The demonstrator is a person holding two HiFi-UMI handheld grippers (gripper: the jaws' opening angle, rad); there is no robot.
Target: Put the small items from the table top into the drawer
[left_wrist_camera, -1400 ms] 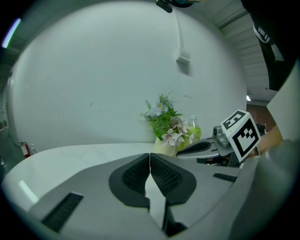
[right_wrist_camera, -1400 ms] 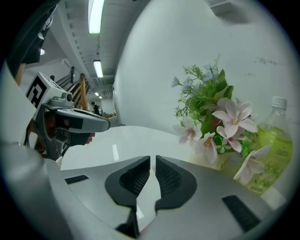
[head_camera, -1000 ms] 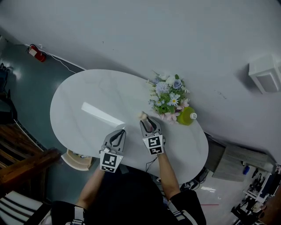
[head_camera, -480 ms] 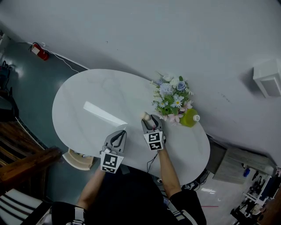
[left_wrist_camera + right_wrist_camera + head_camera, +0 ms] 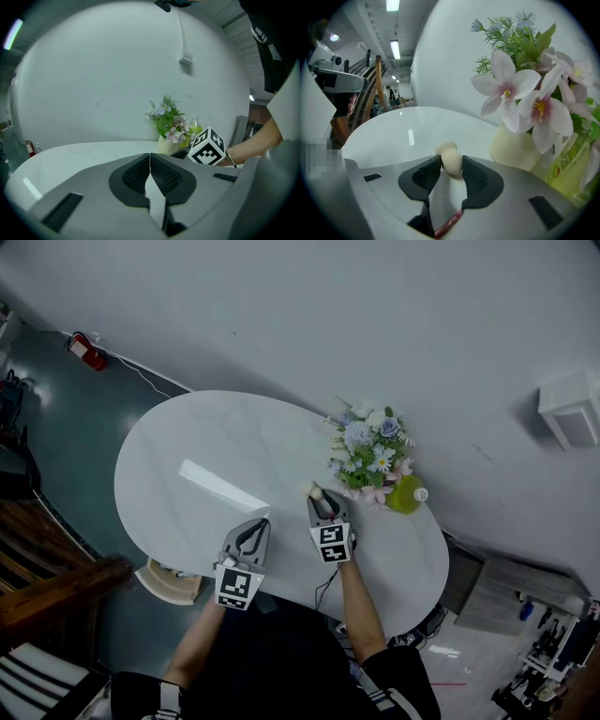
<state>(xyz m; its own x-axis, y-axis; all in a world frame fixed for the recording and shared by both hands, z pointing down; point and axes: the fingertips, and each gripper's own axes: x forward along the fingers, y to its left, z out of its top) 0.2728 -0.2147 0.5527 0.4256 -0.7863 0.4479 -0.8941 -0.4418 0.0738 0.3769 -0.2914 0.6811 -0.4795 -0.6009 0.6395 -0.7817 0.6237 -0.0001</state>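
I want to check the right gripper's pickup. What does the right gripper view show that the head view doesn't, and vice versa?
Right gripper view only: the right gripper's pads pressing both sides of the cream item; its jaws have just been closing. Head view only: the left gripper and the whole oval table. Both: that item, the flowers, the green bottle.

I see small cream two-lobed lump (image 5: 449, 159); smooth, peanut-like; one lobe behind other; on white table top (image 5: 169, 446), near flower vase (image 5: 513, 150)
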